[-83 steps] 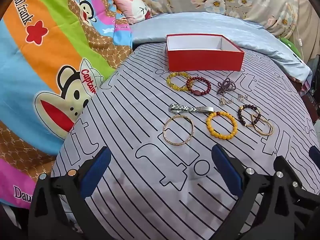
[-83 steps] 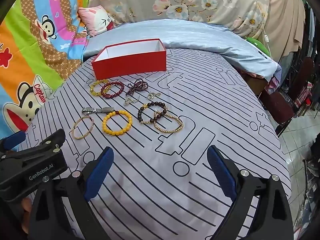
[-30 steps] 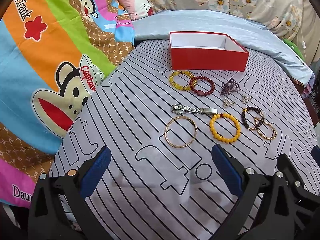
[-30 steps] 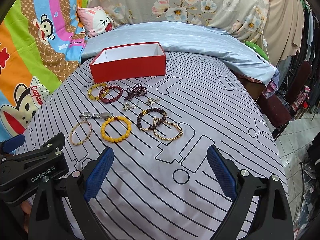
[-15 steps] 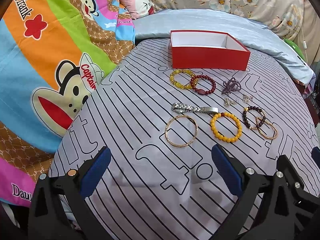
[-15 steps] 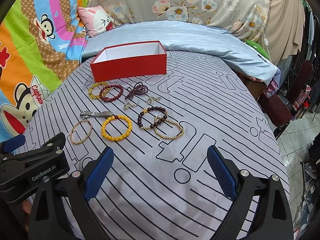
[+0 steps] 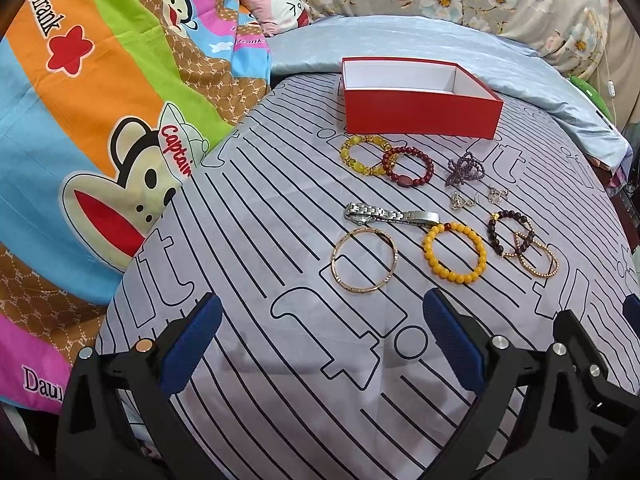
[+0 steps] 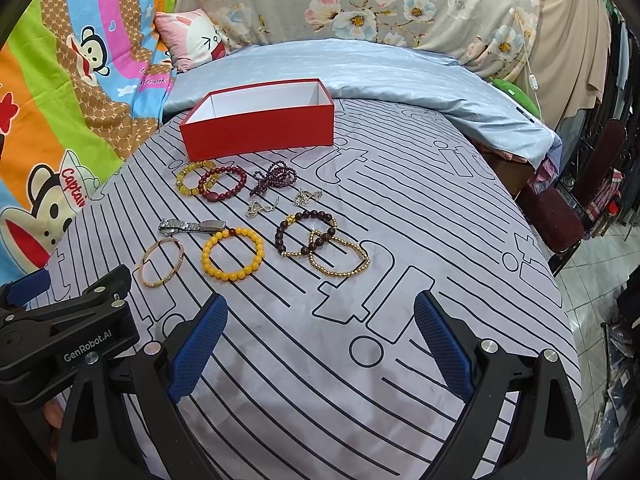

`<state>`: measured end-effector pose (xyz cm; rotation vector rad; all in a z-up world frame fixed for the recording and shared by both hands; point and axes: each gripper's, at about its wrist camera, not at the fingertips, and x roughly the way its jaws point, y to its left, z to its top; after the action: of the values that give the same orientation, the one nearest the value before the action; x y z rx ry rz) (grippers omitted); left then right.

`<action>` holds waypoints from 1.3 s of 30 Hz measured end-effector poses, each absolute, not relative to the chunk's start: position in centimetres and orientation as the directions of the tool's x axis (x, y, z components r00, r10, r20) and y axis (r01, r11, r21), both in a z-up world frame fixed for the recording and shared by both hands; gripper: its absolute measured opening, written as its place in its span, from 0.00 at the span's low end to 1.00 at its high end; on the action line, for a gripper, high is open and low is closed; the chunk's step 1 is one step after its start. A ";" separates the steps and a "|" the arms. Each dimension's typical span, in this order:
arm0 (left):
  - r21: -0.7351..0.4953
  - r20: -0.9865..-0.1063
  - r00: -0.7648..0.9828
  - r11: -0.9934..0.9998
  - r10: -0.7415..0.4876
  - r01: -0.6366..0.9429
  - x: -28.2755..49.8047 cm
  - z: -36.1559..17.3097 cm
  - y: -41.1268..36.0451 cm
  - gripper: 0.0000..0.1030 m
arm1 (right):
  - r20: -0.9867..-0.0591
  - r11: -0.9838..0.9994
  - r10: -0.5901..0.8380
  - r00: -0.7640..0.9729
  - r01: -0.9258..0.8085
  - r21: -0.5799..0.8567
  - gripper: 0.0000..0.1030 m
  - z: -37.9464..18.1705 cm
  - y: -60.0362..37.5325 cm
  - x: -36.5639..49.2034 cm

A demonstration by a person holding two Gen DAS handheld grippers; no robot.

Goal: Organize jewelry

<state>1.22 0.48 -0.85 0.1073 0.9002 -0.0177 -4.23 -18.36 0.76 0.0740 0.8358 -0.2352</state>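
Left gripper (image 7: 318, 326) and right gripper (image 8: 320, 320) hovering low over striped bed sheet (image 8: 420, 208), both wide, empty; beaded bracelets (image 8: 233, 254), metal bangle (image 7: 365, 260) lying before rectangular red box (image 8: 260, 128).

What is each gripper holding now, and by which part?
Nothing is held. The left gripper and the right gripper are both open above the striped cover, short of the jewelry.
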 end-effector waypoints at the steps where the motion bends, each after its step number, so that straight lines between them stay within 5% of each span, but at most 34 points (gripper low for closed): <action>1: 0.085 -0.783 0.622 0.994 0.029 0.061 1.2 -0.8 0.5 0.95 | -0.742 0.971 -0.177 0.646 0.236 -0.027 0.90 0.8 -18.3 -4.2; 39: -0.027 -0.810 0.584 0.997 -0.060 0.066 5.2 -4.0 2.0 0.95 | -0.790 0.967 -0.160 0.591 0.254 -0.006 0.90 -1.5 -20.8 -2.4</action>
<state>5.22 2.02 -4.02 0.0067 0.9447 -0.0740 -2.39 -20.83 -1.46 0.1111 0.9070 -0.2416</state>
